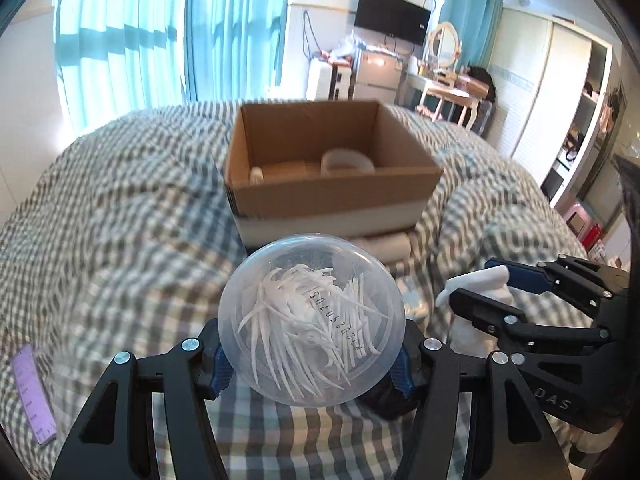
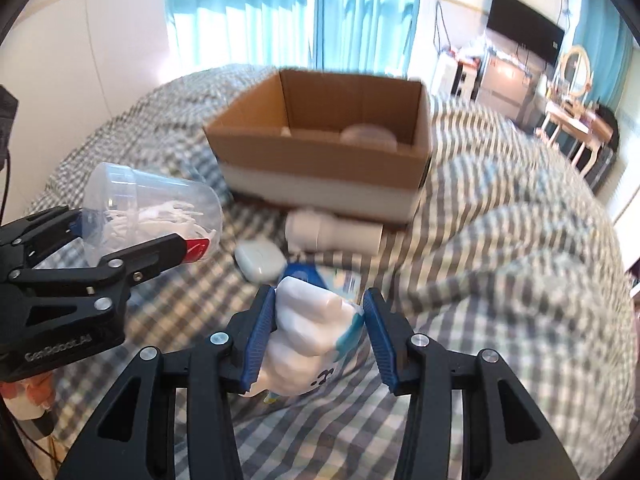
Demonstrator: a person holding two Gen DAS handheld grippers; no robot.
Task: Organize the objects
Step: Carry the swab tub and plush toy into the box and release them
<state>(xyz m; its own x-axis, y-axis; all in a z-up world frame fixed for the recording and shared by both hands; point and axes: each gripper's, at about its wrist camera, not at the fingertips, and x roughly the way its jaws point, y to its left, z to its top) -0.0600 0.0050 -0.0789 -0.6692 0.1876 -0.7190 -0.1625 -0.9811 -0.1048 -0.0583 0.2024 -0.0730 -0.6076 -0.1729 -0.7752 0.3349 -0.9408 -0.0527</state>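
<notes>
Here, left gripper [image 1: 310, 364] clamps a clear round jar [image 1: 310, 320] — white floss picks [image 1: 308, 320] inside.

1. Cardboard box [image 1: 332, 184]: near wall hides most of the contents; only the blurred tops of a pale round thing [image 1: 347, 161] and a small white item [image 1: 256, 174] show.
2. White tube [image 2: 334, 232], near the box: motion-blurred, no label readable.
3. Purple ruler [image 1: 34, 394], far left: markings unreadable.
</notes>
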